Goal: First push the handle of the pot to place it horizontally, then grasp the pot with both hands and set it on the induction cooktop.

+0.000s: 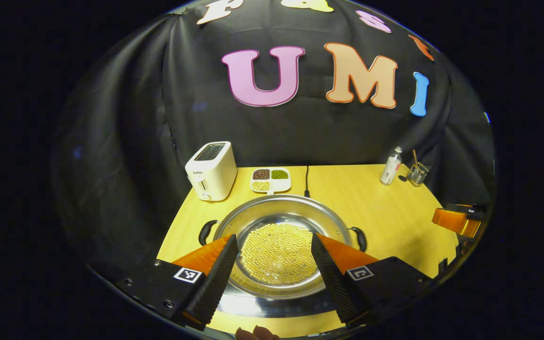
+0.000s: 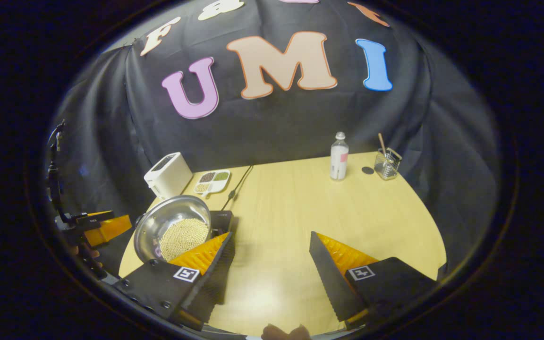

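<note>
In the left gripper view, the left tongs (image 1: pixel 274 264) hang spread apart at lower centre, above a shiny round steel pot (image 1: pixel 282 222) of pale yellow beans on the light wooden table (image 1: pixel 371 198). Its black handles point left and right. In the right gripper view, the right tongs (image 2: pixel 272 262) gape over bare tabletop, with the pot at lower left.

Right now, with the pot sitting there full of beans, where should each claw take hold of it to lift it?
Take the pot by its two dark loop handles, the left claw on the left handle and the right claw on the right handle, each coming in from its own side. They lie level across from each other, so the beans should stay flat.
</note>
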`<state>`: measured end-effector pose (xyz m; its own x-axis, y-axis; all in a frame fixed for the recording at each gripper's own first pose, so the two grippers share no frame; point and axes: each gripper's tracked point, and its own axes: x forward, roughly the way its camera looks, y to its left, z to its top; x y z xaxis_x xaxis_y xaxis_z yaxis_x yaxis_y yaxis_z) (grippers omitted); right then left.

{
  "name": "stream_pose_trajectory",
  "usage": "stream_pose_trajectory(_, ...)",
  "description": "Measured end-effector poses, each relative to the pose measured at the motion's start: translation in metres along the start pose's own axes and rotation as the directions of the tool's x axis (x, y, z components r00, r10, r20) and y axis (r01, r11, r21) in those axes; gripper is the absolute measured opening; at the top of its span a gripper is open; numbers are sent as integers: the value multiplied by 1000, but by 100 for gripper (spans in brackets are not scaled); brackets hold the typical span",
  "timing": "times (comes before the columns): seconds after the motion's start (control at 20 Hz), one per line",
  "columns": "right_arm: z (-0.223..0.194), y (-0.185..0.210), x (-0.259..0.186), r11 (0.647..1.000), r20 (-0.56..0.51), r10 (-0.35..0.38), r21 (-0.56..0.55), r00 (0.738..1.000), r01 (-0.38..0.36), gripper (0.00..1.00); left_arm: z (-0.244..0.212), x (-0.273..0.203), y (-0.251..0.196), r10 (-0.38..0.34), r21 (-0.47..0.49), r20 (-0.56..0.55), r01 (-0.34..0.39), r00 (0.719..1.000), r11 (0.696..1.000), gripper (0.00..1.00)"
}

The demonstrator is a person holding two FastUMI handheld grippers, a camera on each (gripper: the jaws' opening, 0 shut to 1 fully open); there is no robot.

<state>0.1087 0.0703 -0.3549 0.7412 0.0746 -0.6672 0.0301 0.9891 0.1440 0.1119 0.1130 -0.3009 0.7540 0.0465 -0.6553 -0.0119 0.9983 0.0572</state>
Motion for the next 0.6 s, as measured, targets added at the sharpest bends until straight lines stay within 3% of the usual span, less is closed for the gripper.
stream_pose_trajectory(0.35,47,-27,-70,998,159,68,-11,985,-67,94,43,-86,-62,14,-27,188,-9,982,1000,95)
stream_pose_trajectory(0.55,67,-42,-112,999,254,53,-13,966,-51,97,73,-120,-85,-10,-6,278,12,960,1000,95)
stream_pose_trajectory(0.6,73,-43,-123,999,277,49,-16,960,-46,94,81,-129,-90,-17,-1,303,18,953,1000,95)
